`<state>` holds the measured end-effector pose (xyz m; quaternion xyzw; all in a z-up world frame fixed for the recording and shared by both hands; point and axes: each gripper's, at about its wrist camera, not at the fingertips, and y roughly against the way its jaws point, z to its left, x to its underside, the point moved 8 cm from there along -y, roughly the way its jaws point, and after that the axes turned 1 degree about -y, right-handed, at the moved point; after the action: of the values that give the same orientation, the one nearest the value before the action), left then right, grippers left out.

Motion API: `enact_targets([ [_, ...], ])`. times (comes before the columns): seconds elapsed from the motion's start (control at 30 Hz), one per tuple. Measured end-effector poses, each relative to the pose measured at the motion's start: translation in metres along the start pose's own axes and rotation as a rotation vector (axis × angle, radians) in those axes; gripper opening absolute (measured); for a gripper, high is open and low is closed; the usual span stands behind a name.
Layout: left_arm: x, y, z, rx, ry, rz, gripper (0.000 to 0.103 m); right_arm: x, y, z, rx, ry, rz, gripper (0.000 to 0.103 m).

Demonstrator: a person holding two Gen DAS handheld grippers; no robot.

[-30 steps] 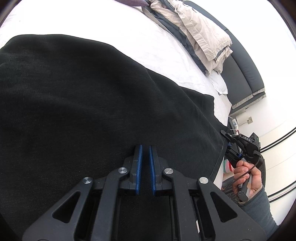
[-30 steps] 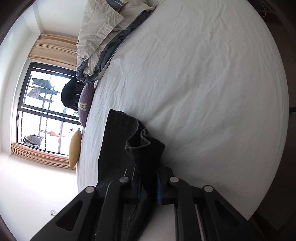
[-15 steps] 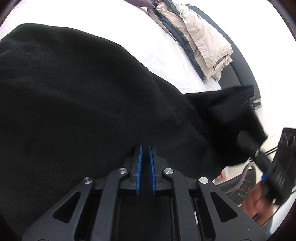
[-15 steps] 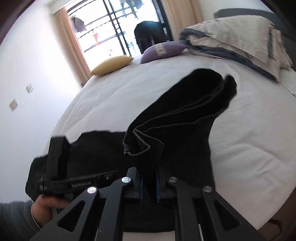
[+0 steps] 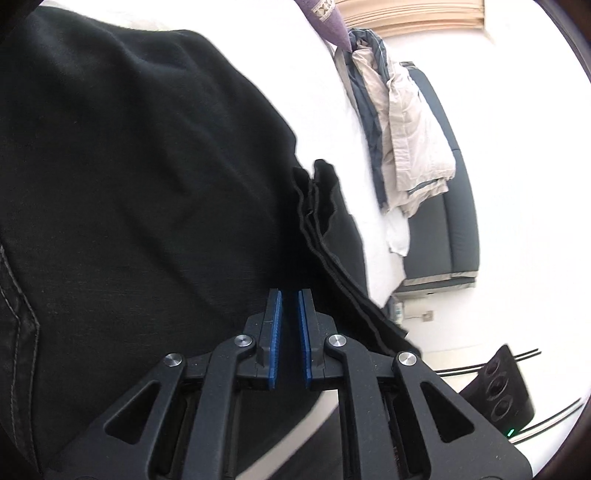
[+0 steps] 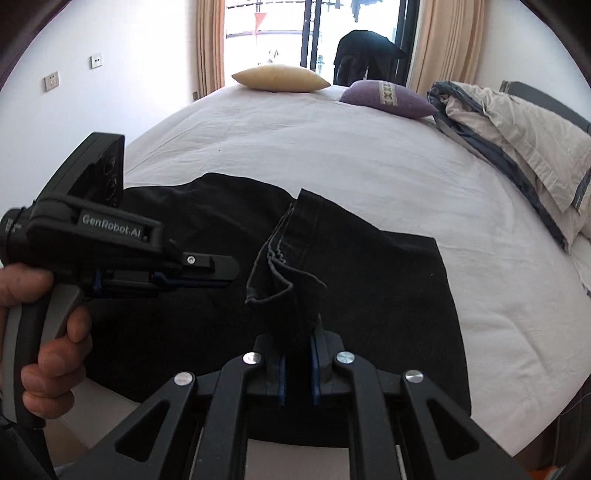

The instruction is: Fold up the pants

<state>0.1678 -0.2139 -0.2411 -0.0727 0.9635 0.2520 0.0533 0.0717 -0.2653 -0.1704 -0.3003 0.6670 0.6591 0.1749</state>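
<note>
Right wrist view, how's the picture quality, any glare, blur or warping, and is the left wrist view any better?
Right wrist view: sharp, the window blown out behind the yellow pillow, fisheye bulging the bed. Left wrist view: worse, the wall and sheet overexposed to white, the black pants nearly detailless, the other tool's body smeared at the lower right.

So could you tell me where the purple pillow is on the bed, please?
In the right wrist view the purple pillow lies at the far end of the bed, right of the yellow pillow and just left of the folded duvet.
</note>
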Motion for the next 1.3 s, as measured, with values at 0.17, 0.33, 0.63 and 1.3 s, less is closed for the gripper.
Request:
enact_targets([
  [0.17,-0.012,0.004,-0.01,0.036,0.044,-0.011,0.085,0.002,0.014,0.032,0.04,0.128,-0.038,0.011],
  [0.33,-0.011,0.008,-0.009,0.055,0.082,-0.012,0.086,0.008,0.009,0.06,0.042,0.228,-0.033,0.011],
  [0.63,-0.007,0.009,0.008,-0.015,0.069,0.025,0.02,0.005,0.014,0.067,0.029,0.239,-0.053,0.012],
  [1.3,-0.019,0.063,0.052,-0.194,-0.038,-0.006,0.005,0.006,-0.007,0.128,-0.045,0.334,-0.024,0.012],
])
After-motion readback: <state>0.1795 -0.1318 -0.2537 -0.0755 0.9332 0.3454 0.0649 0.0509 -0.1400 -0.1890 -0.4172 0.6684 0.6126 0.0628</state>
